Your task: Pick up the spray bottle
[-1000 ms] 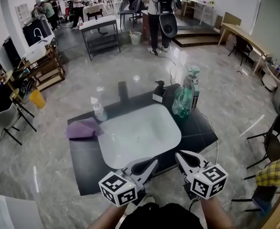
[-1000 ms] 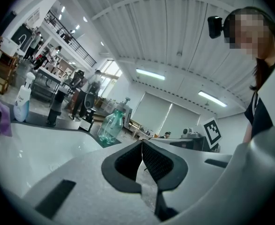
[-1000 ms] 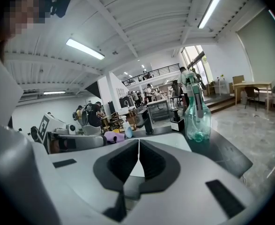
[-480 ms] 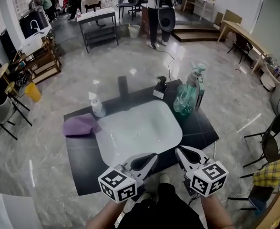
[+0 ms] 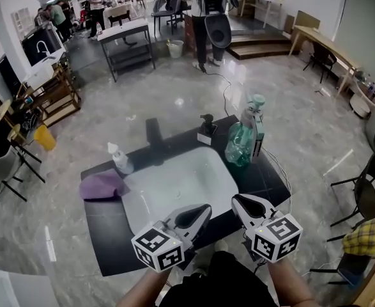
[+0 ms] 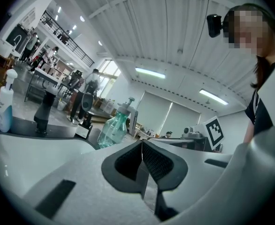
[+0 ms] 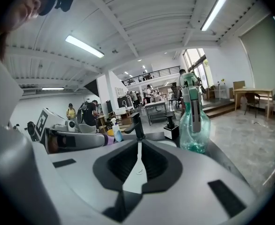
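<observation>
A clear green spray bottle (image 5: 241, 143) with a white trigger head stands upright at the back right of the black counter (image 5: 264, 179), beside the white sink (image 5: 181, 183). It also shows in the left gripper view as the green bottle (image 6: 113, 130) and in the right gripper view as the green bottle (image 7: 192, 125). A small white spray bottle (image 5: 119, 160) stands at the sink's left. My left gripper (image 5: 204, 208) and right gripper (image 5: 236, 200) hover over the counter's near edge, both shut and empty, well short of either bottle.
A purple cloth (image 5: 101, 185) lies at the counter's left. A black faucet (image 5: 154, 133) and a black pump dispenser (image 5: 206, 128) stand behind the sink. Several people, tables and chairs fill the room beyond; a cable runs on the floor.
The counter and the bottles have come nearer and lower in the head view as both grippers moved forward over its near edge. Both jaws stayed shut.
</observation>
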The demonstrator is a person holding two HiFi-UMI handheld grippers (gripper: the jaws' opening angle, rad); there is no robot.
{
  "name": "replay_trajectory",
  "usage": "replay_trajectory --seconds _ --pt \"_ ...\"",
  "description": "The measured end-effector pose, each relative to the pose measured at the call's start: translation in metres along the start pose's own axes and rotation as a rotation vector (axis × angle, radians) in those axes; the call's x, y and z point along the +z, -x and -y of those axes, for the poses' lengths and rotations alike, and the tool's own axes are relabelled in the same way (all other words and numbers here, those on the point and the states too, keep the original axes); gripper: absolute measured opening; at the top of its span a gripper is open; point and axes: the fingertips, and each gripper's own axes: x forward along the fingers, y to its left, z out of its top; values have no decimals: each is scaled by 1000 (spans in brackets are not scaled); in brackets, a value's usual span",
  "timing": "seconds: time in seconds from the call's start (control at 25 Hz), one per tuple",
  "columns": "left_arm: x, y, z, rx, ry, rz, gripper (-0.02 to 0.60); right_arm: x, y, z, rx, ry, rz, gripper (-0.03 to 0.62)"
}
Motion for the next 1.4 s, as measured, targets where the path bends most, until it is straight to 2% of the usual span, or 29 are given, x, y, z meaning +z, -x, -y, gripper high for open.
replay_trajectory --seconds 0.36,0.6,0.64,0.72,1.0,1.4 --pt "15 -50 -12 -14 -1 -2 6 18 -4 54 -60 0 6 9" --pt "18 -79 -18 -25 -26 -27 7 25 -5 90 -134 -5 11 12" --pt "19 -82 -19 -24 -27 -28 6 26 -5 95 -141 -6 10 28" --pt "20 -89 -21 -24 -27 -31 7 29 -5 103 -147 -10 10 149" --pt "25 -108 -28 -19 -37 -44 6 42 -12 123 -155 -10 39 160" --pt "45 -130 -45 28 -68 -23 8 75 -34 143 -166 24 94 221"
